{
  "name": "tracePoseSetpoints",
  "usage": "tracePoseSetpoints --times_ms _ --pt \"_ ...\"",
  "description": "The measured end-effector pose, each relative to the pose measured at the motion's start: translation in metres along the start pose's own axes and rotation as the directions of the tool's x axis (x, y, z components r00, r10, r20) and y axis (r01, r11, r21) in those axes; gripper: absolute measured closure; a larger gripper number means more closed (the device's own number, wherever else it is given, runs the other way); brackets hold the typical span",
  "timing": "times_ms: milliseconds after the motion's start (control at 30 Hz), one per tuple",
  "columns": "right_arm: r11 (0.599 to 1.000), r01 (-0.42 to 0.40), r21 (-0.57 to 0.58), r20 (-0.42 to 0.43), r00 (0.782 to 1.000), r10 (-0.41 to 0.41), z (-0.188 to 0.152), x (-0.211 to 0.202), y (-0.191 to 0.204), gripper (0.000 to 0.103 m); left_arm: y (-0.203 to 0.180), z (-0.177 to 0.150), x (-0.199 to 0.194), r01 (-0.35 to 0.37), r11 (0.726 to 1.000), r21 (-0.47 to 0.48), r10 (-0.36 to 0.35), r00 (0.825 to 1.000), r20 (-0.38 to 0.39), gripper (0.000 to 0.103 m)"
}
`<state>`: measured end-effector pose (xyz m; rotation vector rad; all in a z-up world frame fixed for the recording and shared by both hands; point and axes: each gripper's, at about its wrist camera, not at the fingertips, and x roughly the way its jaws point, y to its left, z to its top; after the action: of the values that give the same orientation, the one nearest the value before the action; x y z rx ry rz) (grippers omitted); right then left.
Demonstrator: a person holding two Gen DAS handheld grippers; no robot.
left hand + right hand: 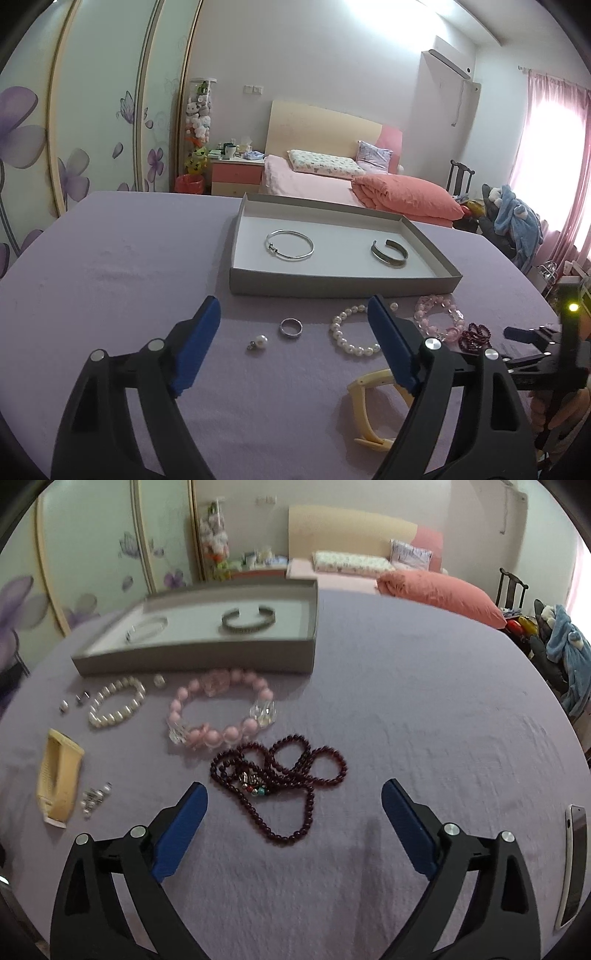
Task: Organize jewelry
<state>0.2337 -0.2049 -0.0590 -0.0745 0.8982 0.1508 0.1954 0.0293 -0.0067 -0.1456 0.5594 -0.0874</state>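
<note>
Left wrist view: your left gripper (291, 332) is spread wide and holds nothing; just past its fingertips on the lilac cloth (110, 266) lie a single pearl pendant (258, 340), a plain silver ring (290, 327) and a white pearl bracelet (352, 334). Your right gripper (293, 808) is equally wide and empty, with the dark red bead necklace (284, 775) between its fingers, slightly ahead. Beyond: pink bead bracelet (221, 710). Farthest, the shallow grey cardboard tray (332, 284) holds a thin silver bangle (289, 245) and a dark metal cuff (389, 253). Estimate: two stowed, most pieces remaining.
</note>
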Motion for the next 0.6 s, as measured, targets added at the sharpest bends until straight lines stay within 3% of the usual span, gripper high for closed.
tracePoseSetpoints --times_ms 200,267,333,433,500,600 --pt "1.0 0.011 0.023 -0.033 0.999 -0.011 0.008 0.012 0.0 0.008 0.0 -0.006 -0.001 0.026 1.0 -0.017 -0.027 0.999 -0.022 0.022" --pt "0.999 -0.001 0.034 -0.029 1.0 0.002 0.009 0.012 -0.002 0.017 -0.001 -0.009 -0.002 0.037 0.999 -0.017 -0.037 0.999 -0.03 0.022" --pt "1.0 -0.013 0.02 -0.012 1.0 0.013 0.009 0.008 0.0 0.035 -0.005 -0.012 -0.002 0.05 0.999 -0.014 -0.051 0.998 -0.042 0.021" --pt "1.0 -0.016 0.019 0.005 1.0 0.016 0.007 0.003 0.001 0.079 -0.011 -0.019 -0.001 0.073 0.997 -0.014 -0.074 0.995 -0.065 0.019" --pt "0.999 -0.025 0.029 0.011 1.0 0.025 0.004 0.001 0.0 0.088 -0.017 -0.023 0.001 0.088 0.996 -0.015 -0.089 0.992 -0.086 0.018" --pt "0.998 -0.04 0.05 0.013 0.999 0.04 -0.003 -0.005 -0.006 0.089 -0.026 -0.031 0.004 0.111 0.994 -0.013 -0.112 0.986 -0.122 0.016"
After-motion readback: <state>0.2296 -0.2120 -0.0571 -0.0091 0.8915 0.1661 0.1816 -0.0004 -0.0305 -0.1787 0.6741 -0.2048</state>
